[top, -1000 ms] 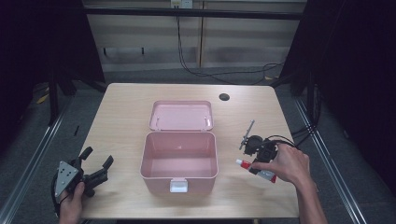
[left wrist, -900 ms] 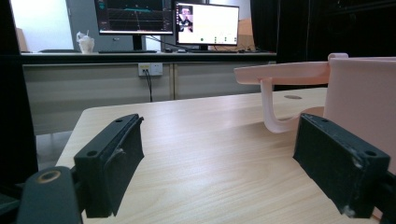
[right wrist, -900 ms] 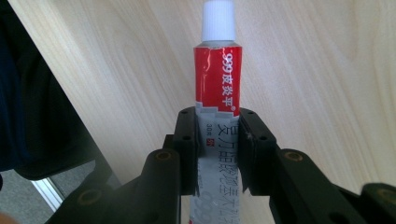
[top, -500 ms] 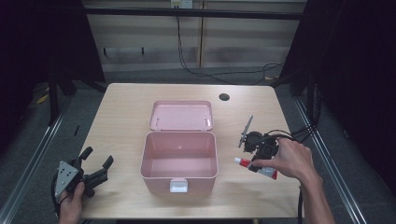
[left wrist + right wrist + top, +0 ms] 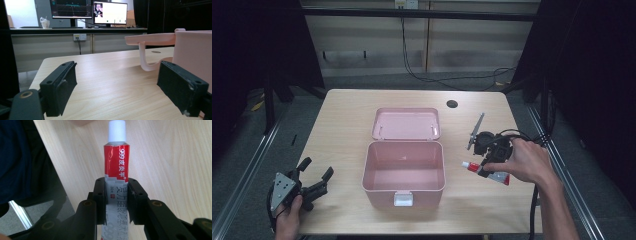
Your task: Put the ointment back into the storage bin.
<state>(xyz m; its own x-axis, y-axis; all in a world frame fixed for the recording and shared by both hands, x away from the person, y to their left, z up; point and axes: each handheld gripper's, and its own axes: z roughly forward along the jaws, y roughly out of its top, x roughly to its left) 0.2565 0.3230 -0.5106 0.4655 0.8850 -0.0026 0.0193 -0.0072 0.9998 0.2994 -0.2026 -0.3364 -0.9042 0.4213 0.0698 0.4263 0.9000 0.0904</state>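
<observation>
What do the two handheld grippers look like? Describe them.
Both are black, each with two flat rectangular jaws bolted to hinged arms. The left gripper carries a grey three-cornered plate. The right gripper trails a black cable. The person's forearms are bare, without sleeves.

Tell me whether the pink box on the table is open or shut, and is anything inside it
Open: the pink box has its lid swung back flat behind it. The high view shows a bare pink floor inside, so it looks empty.

tube [image 5: 116,182] tail cut off, monitor [image 5: 110,12] content unreadable
</observation>
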